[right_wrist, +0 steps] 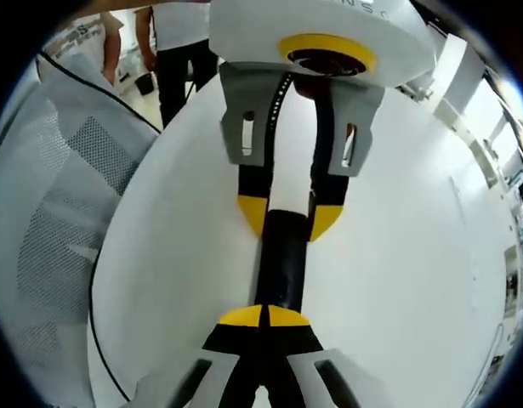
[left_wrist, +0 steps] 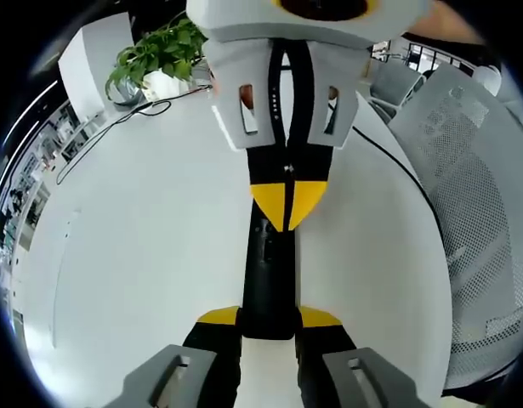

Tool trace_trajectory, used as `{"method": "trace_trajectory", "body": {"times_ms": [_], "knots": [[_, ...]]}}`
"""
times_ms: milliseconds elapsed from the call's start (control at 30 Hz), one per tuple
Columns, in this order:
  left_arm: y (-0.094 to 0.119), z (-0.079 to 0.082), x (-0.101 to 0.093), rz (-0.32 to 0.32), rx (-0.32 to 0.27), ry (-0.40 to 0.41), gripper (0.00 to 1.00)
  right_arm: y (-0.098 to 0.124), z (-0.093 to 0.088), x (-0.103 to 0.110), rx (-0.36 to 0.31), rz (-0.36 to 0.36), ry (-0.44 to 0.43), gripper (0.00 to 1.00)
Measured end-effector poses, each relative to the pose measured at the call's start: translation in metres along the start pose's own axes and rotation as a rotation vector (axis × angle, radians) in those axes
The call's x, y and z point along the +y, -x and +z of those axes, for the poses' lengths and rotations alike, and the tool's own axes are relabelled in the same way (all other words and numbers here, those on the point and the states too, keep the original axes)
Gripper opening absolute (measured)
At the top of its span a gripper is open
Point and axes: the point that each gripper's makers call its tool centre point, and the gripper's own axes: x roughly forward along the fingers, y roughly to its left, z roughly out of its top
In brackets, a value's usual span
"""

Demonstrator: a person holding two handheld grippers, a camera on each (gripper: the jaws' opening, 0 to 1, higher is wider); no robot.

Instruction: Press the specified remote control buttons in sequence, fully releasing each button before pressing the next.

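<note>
A: Placement of the remote (left_wrist: 268,272) is asked about first

B: It is laid flat on the white table (left_wrist: 142,255), lengthwise between the two grippers. One end is clamped by its sides between the jaws of the left gripper (left_wrist: 270,319), presumably so that the body is kept from sliding under a press

A: And the right gripper (left_wrist: 287,200)?

B: Its jaws are brought together into a single yellow tip, which is set down on the remote's upper face. A closed tip is judged better suited to striking one button alone. Whether a button is actually depressed cannot be told

A: Can anything be fouled?

B: A potted plant (left_wrist: 159,51) and a mesh chair (left_wrist: 474,212) are kept well apart from the remote
</note>
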Motion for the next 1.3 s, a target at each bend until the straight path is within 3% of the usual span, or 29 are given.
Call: {"method": "trace_trajectory", "body": {"times_ms": [500,967,1300], "knots": [[0.000,0.000,0.001,-0.003,-0.001,-0.003,0.23,0.002,-0.001,-0.001,-0.038,0.004,-0.016,0.00],[0.000,0.000,0.001,-0.004,-0.004,-0.005,0.23,0.030,0.012,-0.019,-0.068,-0.057,-0.032,0.00],[0.000,0.000,0.000,-0.003,-0.004,-0.004,0.23,0.025,0.016,-0.018,-0.065,-0.052,-0.025,0.00]]}}
